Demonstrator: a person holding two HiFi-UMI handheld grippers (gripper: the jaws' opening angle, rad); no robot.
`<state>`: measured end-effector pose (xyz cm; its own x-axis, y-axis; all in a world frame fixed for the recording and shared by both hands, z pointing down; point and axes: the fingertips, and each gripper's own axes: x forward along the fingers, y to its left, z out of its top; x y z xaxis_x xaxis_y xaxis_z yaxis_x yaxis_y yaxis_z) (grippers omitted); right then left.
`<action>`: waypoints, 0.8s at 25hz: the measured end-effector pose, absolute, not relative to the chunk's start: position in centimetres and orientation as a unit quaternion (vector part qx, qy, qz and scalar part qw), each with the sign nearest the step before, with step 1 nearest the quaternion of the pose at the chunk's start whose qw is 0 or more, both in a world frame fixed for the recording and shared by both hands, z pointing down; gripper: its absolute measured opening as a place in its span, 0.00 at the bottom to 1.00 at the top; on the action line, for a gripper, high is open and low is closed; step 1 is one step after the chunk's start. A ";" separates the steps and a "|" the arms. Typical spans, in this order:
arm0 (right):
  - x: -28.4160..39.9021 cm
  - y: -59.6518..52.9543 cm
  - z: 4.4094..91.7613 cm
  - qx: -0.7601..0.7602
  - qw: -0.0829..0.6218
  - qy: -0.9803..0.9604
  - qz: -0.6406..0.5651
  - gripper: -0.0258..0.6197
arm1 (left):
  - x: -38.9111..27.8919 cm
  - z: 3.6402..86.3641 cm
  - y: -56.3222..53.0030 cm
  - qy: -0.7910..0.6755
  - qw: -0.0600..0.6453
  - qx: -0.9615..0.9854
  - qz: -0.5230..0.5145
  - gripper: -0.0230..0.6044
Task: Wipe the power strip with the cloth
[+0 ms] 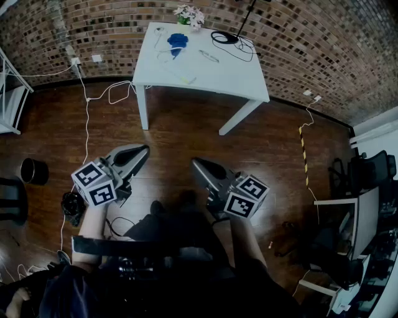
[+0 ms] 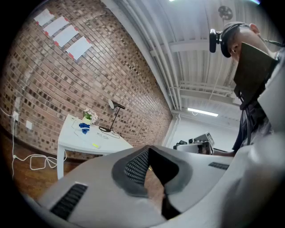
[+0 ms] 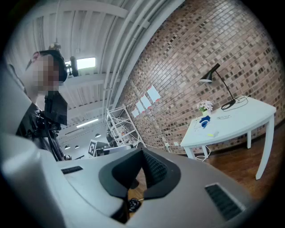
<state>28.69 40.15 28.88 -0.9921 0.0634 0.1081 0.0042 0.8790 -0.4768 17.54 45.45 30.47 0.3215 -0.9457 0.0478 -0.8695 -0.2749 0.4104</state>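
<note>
nearest the camera, the person's forearms (image 1: 93, 223) reach forward, each carrying a gripper above the wooden floor (image 1: 180, 133). the left gripper (image 1: 143, 151) points up the frame and a little rightward, with its marker cube (image 1: 96, 183) back by the hand. its own view shows the fingers (image 2: 136, 167) pressed together with nothing between them. the right gripper (image 1: 196, 164) sits just beside it, angled up and leftward, and its fingers (image 3: 155, 168) are likewise closed on nothing. both are well apart from the tabletop.

a white cable (image 1: 86, 118) trails over the floor on the left, and a dark round pot (image 1: 34, 171) stands near the left edge.

further off is the white tabletop (image 1: 217, 71). the blue cloth (image 1: 177, 41) lies bunched on its far left part, untouched. just in front of it lies a pale long shape (image 1: 186, 79) with a yellowish end — white on white, so i cannot tell for sure that it is the power strip. a black coiled cable (image 1: 224, 37) lies toward the far right, and flowers (image 1: 189, 15) stand at the far edge. behind runs the brick wall (image 1: 298, 37).
</note>
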 end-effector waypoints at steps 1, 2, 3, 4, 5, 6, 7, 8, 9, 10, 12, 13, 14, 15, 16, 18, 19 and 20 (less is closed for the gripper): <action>28.4 40.0 29.0 -0.015 0.064 -0.967 0.246 0.02 | 17.4 30.4 45.4 -0.573 0.185 0.792 -0.105 0.06; 28.1 39.8 29.1 -0.014 0.067 -0.967 0.245 0.02 | 17.3 30.4 45.3 -0.573 0.186 0.791 -0.107 0.06; 27.7 39.7 29.2 -0.015 0.071 -0.968 0.242 0.02 | 17.1 30.4 45.3 -0.575 0.185 0.790 -0.108 0.06; 27.3 39.5 29.1 -0.017 0.074 -0.969 0.235 0.02 | 16.7 30.4 45.3 -0.577 0.184 0.788 -0.109 0.06; 26.7 39.3 28.9 -0.020 0.075 -0.971 0.227 0.02 | 16.3 30.3 45.2 -0.581 0.183 0.785 -0.109 0.06; 26.2 38.9 28.5 -0.024 0.073 -0.973 0.219 0.02 | 15.9 30.3 45.2 -0.586 0.182 0.782 -0.110 0.06; 25.9 38.5 28.2 -0.029 0.068 -0.974 0.214 0.02 | 15.5 30.3 45.1 -0.591 0.181 0.778 -0.110 0.06; 25.7 38.0 27.9 -0.033 0.063 -0.975 0.213 0.02 | 15.2 30.4 45.0 -0.597 0.181 0.774 -0.110 0.06; 25.6 37.5 27.8 -0.036 0.059 -0.974 0.214 0.02 | 15.0 30.6 44.8 -0.601 0.183 0.770 -0.110 0.06; 25.6 36.8 27.8 -0.037 0.057 -0.974 0.216 0.02 | 14.8 30.7 44.5 -0.604 0.185 0.767 -0.110 0.06; 25.1 35.2 28.2 -0.026 0.055 -0.975 0.215 0.02 | 14.1 30.9 44.0 -0.609 0.191 0.761 -0.112 0.06; 24.6 34.2 28.4 -0.016 0.053 -0.975 0.215 0.02 | 13.6 31.0 43.6 -0.611 0.195 0.759 -0.113 0.06; 24.0 33.2 28.7 -0.005 0.050 -0.975 0.217 0.02 | 13.0 31.1 43.2 -0.613 0.198 0.756 -0.114 0.06; 23.5 32.1 28.9 0.004 0.046 -0.974 0.222 0.02 | 12.6 31.2 42.7 -0.615 0.201 0.754 -0.112 0.06; 23.1 31.2 29.1 0.010 0.041 -0.973 0.227 0.02 | 12.2 31.4 42.1 -0.616 0.204 0.753 -0.109 0.06; 22.5 29.3 29.4 0.012 0.033 -0.971 0.235 0.02 | 11.6 31.8 40.5 -0.617 0.211 0.752 -0.099 0.06; 22.3 28.3 29.7 0.012 0.031 -0.970 0.240 0.02 | 11.4 32.0 39.4 -0.616 0.213 0.752 -0.092 0.06; 22.1 27.3 30.2 0.012 0.032 -0.969 0.244 0.02 | 11.3 32.0 38.2 -0.616 0.214 0.754 -0.085 0.06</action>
<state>22.14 27.26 30.16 -0.9977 -0.0078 0.0670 -0.0387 0.8802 -0.4730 11.28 38.18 32.02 0.2275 -0.9644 0.1347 -0.8917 -0.1507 0.4269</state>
